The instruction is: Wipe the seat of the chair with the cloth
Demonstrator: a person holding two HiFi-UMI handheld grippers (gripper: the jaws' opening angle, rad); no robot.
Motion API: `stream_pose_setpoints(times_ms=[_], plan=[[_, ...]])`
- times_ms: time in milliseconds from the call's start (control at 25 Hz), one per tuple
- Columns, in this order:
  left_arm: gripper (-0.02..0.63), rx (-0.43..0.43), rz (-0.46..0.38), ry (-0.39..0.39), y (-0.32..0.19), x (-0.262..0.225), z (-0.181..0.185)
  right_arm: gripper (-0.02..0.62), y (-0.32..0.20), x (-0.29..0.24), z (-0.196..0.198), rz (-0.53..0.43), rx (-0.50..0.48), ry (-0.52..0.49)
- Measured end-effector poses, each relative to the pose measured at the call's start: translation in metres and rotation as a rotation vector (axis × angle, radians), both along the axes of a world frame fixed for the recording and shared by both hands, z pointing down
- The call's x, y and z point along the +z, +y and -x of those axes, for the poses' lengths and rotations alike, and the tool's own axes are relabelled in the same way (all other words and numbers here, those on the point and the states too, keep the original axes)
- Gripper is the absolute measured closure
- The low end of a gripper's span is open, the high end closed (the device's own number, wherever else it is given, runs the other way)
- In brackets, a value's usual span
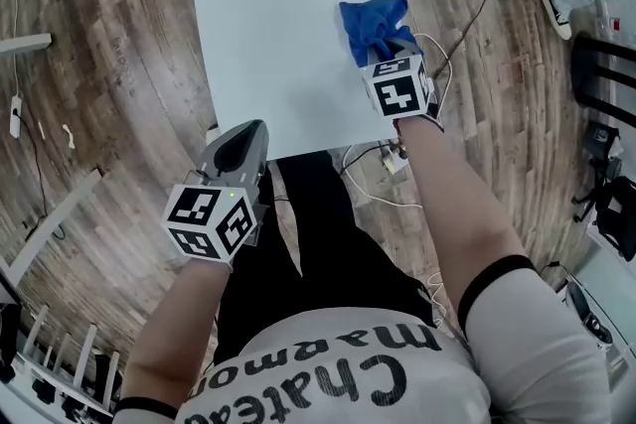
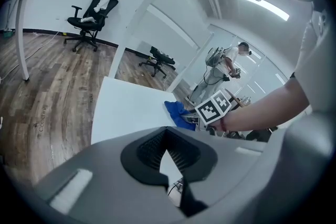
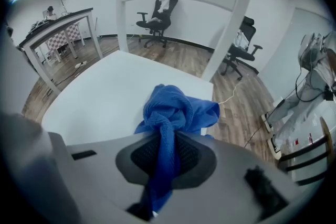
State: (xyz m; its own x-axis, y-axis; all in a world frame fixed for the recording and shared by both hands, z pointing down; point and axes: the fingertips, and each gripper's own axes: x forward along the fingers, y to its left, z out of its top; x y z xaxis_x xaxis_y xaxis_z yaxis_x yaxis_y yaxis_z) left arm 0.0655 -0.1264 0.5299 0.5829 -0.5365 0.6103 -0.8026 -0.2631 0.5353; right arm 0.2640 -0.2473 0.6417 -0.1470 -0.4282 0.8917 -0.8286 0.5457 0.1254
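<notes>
The chair's white square seat (image 1: 278,55) lies below me. A bunched blue cloth (image 1: 371,23) rests on its far right corner. My right gripper (image 1: 390,50) is shut on the cloth, and in the right gripper view a strand of the cloth (image 3: 176,110) runs down between the jaws over the seat (image 3: 105,94). My left gripper (image 1: 246,136) is shut on nothing and hovers at the seat's near edge, left of centre. In the left gripper view the left gripper (image 2: 168,134) points across the seat (image 2: 128,107) toward the cloth (image 2: 176,113).
Wood floor surrounds the chair, with cables (image 1: 397,164) trailing at its right and near side. The white bars of the chair's back (image 3: 239,13) rise beyond the seat. Black office chairs (image 3: 157,16) stand by the far wall. A person (image 2: 220,63) stands in the distance.
</notes>
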Motion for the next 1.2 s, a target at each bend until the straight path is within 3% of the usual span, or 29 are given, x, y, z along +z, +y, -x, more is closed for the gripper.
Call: stream_pose_setpoints(times_ms=[360, 480, 560, 640, 760, 1000, 1200], plan=[[0.598, 0.029, -0.007, 0.004, 0.010, -0.003, -0.045, 0.555, 0.016, 0.000, -0.067, 0.014, 0.105, 0.028], [0.598, 0.021, -0.005, 0.011, 0.013, -0.005, -0.050, 0.557, 0.011, -0.021, -0.082, -0.058, 0.133, 0.059], [0.598, 0.010, -0.003, 0.014, 0.013, -0.007, -0.048, 0.557, 0.007, -0.042, -0.074, -0.134, 0.108, 0.026], [0.598, -0.010, 0.000, 0.014, 0.013, -0.008, -0.043, 0.557, 0.011, -0.062, -0.048, -0.187, 0.040, -0.062], [0.598, -0.065, 0.004, 0.015, 0.011, -0.007, -0.023, 0.555, 0.024, -0.075, 0.010, -0.194, -0.106, -0.173], [0.598, -0.204, 0.023, 0.007, 0.023, -0.002, 0.046, 0.555, 0.050, -0.060, 0.135, -0.092, -0.274, -0.302], [0.598, -0.287, 0.036, 0.011, 0.036, 0.006, 0.099, 0.555, 0.074, -0.052, 0.229, -0.031, -0.427, -0.346]])
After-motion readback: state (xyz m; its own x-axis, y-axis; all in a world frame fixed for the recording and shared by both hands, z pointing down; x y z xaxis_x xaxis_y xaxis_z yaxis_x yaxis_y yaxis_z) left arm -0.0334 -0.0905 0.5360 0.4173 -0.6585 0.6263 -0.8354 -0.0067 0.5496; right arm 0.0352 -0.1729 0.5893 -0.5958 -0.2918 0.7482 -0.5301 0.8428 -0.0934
